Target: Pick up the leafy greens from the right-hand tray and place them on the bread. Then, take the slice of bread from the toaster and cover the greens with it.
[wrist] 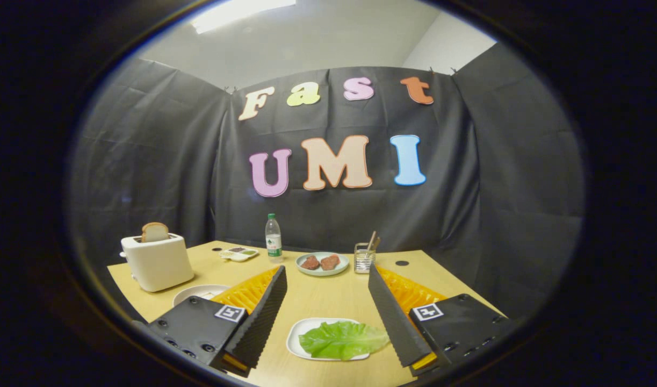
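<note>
Spread wide, the gripper (325,317) hovers above the wooden table (328,293) with nothing between its fingers. The lettuce leaf (343,339) lies flat on a small white tray (298,336) between the two fingers, near their base, its right end draped past the tray's rim and close to the right finger.

The step in hand looks like the pick of the greens, not yet begun. To do it well, the fingers should come down tilted over the leaf's thick middle, straddle it, and close gently so the leaf bunches up rather than sliding off; pinching the thin overhanging edge risks a tear or a slip.

A white plate (191,293) partly hidden behind the left finger seems to hold the bread, though I cannot tell for sure. The white toaster (156,262) stands beyond it, a bread slice (154,232) upright in its slot.

Farther back stand a water bottle (273,238), a small divided dish (239,253), a plate with two meat patties (322,263), and a glass jar with sticks (365,257). None blocks the way to the leaf.
</note>
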The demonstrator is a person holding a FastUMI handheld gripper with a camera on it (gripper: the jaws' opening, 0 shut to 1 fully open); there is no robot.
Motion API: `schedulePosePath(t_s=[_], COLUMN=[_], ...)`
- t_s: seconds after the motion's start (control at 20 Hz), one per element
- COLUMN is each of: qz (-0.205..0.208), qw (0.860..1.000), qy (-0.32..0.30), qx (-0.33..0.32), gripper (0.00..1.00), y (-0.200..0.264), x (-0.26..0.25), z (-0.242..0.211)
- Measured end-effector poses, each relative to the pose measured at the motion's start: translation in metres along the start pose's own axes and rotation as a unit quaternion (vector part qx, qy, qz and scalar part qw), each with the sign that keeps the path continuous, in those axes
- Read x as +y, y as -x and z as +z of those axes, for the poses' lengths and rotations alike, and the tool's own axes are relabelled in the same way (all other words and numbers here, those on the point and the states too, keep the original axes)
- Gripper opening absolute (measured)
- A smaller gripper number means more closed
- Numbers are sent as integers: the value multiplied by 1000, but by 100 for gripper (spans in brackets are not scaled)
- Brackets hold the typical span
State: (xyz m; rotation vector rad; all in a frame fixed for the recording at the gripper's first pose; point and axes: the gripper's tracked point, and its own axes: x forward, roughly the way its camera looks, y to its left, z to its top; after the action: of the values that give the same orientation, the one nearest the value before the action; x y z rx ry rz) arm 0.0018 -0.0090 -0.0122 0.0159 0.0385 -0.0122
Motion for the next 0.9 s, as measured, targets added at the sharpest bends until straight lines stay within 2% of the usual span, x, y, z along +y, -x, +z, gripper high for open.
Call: schedulePosePath(t_s=[0.5, 0.9], qz=[-60, -105], qw=[994, 973], qy=[-14, -55], qx=[91, 198], gripper=[97, 97], y=[-10, -32], x=[-69, -114], z=[-58, -138])
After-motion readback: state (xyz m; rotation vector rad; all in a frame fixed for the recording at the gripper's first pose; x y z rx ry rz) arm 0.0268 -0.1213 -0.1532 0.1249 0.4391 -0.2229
